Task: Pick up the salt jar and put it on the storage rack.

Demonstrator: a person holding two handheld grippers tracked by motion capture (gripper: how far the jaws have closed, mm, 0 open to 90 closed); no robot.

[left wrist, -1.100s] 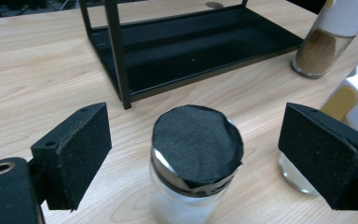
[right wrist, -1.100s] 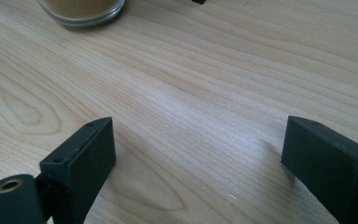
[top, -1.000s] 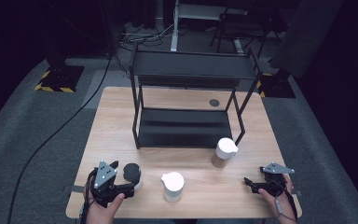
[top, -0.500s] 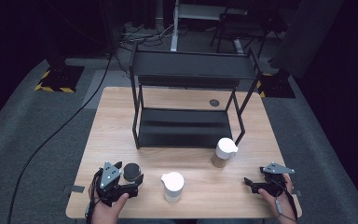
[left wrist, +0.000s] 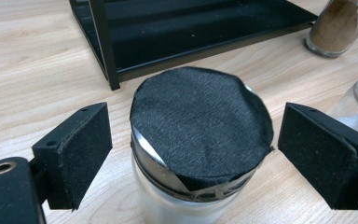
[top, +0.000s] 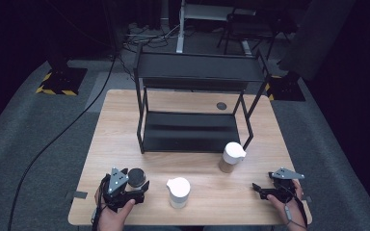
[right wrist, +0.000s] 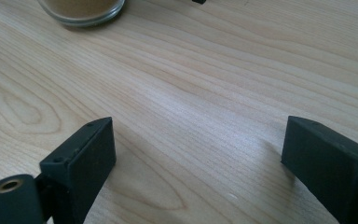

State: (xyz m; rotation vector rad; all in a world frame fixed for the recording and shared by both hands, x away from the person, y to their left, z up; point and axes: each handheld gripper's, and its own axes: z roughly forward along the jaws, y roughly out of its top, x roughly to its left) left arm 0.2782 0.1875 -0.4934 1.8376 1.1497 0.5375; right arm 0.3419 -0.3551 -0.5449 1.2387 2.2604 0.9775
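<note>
Two foam-padded left tool (left wrist: 191, 154) pads flank the round black-lidded glass jar (left wrist: 200, 140).

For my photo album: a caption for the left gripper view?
Open hand-held gripper straddling a black-lidded jar, pads clear.

My left gripper (top: 134, 185) sits low at the near left, jaws spread wide. My right gripper (top: 262, 188) rests near the right edge, jaws wide apart, pointing left.

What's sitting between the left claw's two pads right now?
The black-lidded jar, with a gap at each pad; the left gripper view shows it.
</note>
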